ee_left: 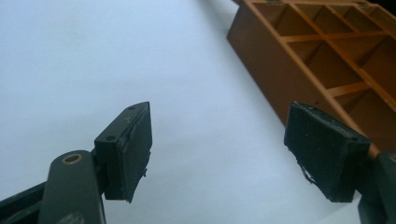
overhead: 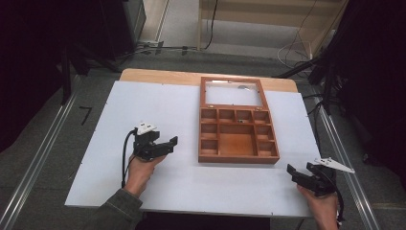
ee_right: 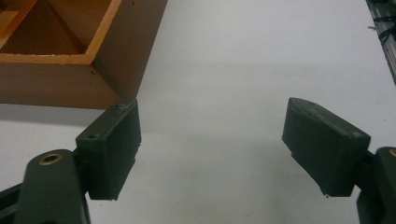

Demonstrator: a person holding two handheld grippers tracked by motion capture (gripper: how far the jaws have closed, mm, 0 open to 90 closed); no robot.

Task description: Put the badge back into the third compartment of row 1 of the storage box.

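a white sheet (overhead: 158, 182) covers the wooden table (overhead: 158, 75) in front of you, with grey floor, metal rails and trailing cables around it and light wooden shelving at the back.

the wooden compartment box (overhead: 238, 139) lies open and flat on the sheet, a little right of the middle. its glass-paned lid (overhead: 233, 93) is swung back and lies flat on the far side, away from you. the tray part has a row of four small compartments along the hinge side, small cells down each flank and one large compartment in the middle. something small and dark sits in a cell of the hinge row; i cannot tell what it is.

your left gripper (overhead: 165, 146) hangs over the bare sheet to the left of the box, near its front left corner but apart from it, pointing towards it. in the left gripper view (ee_left: 217, 151) its jaws stand wide with nothing between the pads (ee_left: 135, 149), and the box's side wall (ee_left: 280, 70) runs beside the right-hand pad without touching it.

your right gripper (overhead: 298, 176) hovers near the table's front right corner, right of and nearer to you than the box. in the right gripper view (ee_right: 210, 144) its jaws are also spread wide and empty, over white sheet, with the box's corner (ee_right: 107, 65) just beyond the left-hand pad.
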